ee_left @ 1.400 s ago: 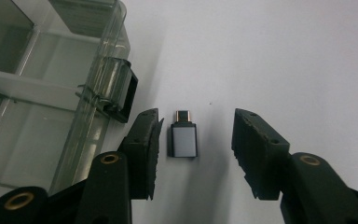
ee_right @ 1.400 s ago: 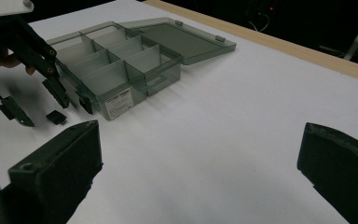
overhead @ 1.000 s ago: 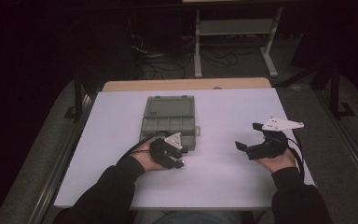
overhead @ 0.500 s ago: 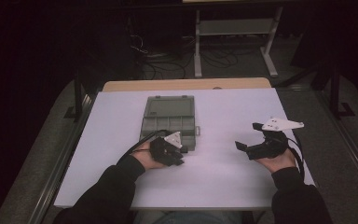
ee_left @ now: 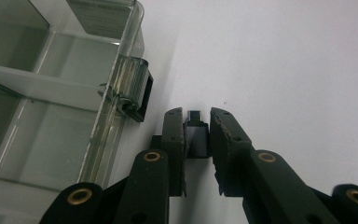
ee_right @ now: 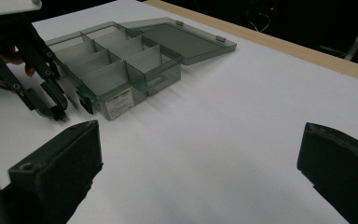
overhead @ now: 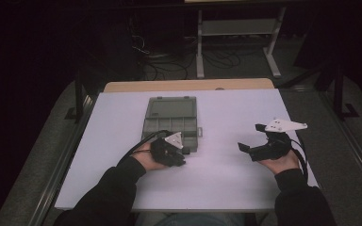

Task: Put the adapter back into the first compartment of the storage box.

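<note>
The clear compartment box (overhead: 172, 123) was seen lying open on the white worktop (overhead: 226, 179), its lid (ee_right: 186, 42) folded flat back toward the far edge and its dividers left bare; no contents could be made out in the compartments. Just beside the box's near right corner, next to the front latch (ee_left: 133, 88), the left gripper (ee_left: 196, 135) was held low over the worktop. Its jaws had just been closing, and a small black block (ee_left: 196, 135) was caught between them, pinched near the tips. From the high view the left gripper (overhead: 169, 149) was seen touching or almost touching the box's near edge; which, could not be told.

The right gripper (ee_right: 200, 168) was kept well apart on the other side, its jaws spread wide with nothing between them but bare worktop.

As a judgement: the opening of the box looked done, and the pickup of 1 small piece looked just secured. What seemed left was the lift and the placing of that piece into 1 of the compartments, and presumably the closing of the lid afterwards.
</note>
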The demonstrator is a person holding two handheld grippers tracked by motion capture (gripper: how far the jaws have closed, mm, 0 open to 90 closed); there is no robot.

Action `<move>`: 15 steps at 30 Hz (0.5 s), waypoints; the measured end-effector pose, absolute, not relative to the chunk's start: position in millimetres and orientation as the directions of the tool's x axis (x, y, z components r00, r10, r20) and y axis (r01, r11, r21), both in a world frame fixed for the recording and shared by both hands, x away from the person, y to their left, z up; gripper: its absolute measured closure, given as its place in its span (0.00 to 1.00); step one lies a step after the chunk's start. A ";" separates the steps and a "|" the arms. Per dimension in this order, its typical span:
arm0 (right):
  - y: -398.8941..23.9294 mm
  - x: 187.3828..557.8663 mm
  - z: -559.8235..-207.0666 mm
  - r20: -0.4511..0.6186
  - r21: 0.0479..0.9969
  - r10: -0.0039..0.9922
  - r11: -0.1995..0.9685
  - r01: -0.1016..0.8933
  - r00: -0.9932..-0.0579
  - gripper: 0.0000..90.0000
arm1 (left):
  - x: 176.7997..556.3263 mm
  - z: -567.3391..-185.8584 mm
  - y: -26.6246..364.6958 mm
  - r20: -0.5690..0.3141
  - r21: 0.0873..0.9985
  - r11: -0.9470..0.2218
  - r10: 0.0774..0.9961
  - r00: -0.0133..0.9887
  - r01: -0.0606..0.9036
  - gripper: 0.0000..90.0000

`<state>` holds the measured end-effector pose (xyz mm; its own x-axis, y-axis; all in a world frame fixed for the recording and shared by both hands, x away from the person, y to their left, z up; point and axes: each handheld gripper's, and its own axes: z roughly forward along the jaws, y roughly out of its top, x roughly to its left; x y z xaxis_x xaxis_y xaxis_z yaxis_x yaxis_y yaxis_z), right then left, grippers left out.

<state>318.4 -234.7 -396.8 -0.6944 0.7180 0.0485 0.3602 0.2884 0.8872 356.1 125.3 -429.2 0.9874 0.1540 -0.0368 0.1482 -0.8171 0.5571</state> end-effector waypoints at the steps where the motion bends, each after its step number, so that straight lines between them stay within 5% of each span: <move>1: -234.6 318.4 -396.9 0.048 0.886 0.718 0.290 0.361 -0.694 0.00 | 355.9 -428.2 126.1 -0.037 0.560 -0.815 0.154 0.987 0.148 0.85; 15: -233.7 318.8 -397.9 0.051 0.881 0.716 0.297 0.369 -0.696 0.00 | 355.0 -410.5 133.3 -0.033 0.596 -0.790 0.153 0.988 0.142 0.85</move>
<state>318.8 -233.7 -397.9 -0.6962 0.7160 0.0507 0.3691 0.2965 0.8808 355.0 133.3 -410.5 0.9877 0.1528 -0.0331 0.1422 -0.7904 0.5959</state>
